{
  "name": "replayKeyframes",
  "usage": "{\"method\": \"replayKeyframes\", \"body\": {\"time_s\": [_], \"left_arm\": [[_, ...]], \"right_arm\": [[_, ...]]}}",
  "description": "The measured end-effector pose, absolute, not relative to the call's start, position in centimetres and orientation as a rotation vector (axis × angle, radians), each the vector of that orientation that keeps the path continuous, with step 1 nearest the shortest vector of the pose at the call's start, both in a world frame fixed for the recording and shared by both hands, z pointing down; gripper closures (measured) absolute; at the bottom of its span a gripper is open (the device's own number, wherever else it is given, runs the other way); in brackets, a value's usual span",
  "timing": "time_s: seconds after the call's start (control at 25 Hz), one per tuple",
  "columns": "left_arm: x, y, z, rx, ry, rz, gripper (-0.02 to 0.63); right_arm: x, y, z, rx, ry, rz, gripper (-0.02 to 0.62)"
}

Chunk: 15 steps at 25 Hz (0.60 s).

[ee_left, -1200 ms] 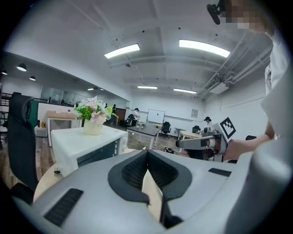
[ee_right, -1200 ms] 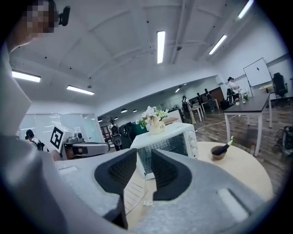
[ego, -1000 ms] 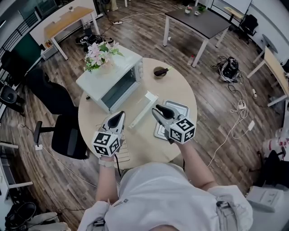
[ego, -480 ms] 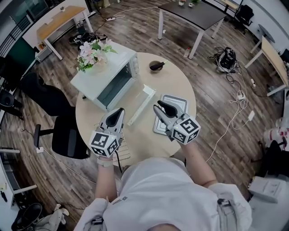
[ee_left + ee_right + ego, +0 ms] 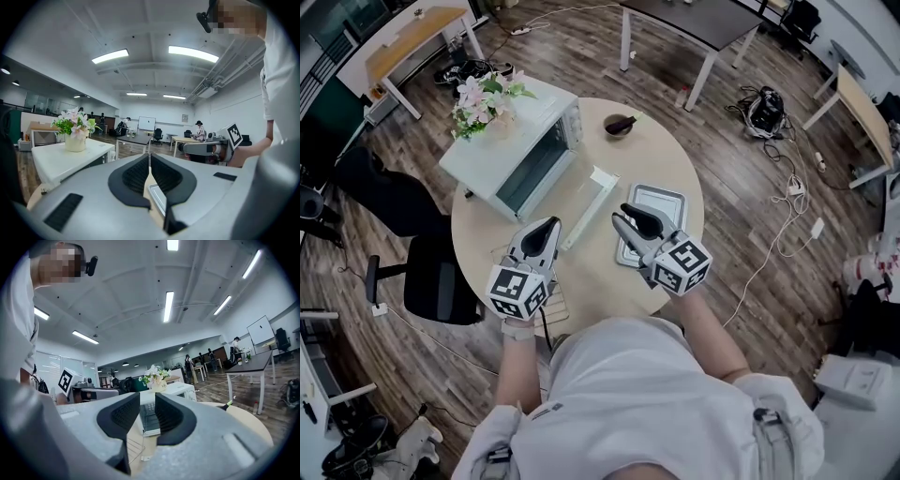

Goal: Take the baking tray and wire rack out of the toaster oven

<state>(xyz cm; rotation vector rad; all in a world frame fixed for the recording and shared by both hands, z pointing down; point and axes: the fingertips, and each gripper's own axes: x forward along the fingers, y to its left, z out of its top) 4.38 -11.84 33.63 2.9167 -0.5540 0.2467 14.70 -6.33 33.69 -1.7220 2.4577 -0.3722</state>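
Head view: the tray lies flat near the right edge of the table, its long side running from the near edge to the far one. The wire rack lies at the near-left edge. The oven is at the far-left edge with its door open. Both things are out, so I think the left gripper and right gripper hover free.

Left gripper view: the jaws are pressed almost together, with nothing between them.

Right gripper view: the jaws are a little apart and empty, aimed at the oven.
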Motion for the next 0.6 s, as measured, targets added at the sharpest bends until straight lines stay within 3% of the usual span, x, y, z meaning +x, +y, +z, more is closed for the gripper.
{"method": "replayKeyframes", "body": {"time_s": [0.6], "left_arm": [[2.4, -11.4, 34.0, 2.875, -0.605, 0.218, 0.606]], "right_arm": [[13.0, -5.9, 33.6, -1.698, 2.463, -0.392, 0.489]]}}
